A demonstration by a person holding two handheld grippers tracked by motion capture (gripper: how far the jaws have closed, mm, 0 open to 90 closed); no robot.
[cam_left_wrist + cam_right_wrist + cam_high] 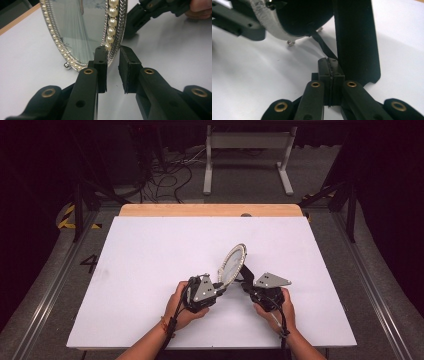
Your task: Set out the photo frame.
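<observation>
Left tongs (113, 68) straddle the mirror (82, 30) rim; right tongs (331, 71) behind it.

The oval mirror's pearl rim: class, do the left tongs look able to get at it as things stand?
Probably yes. The left tongs stand open with the mirror rim's edge right at the gap between the jaws, and nothing lies between them.

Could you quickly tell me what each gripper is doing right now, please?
Left gripper: open, its jaws straddling the mirror's pearl rim.
Right gripper: shut on the thin black strap.
</observation>
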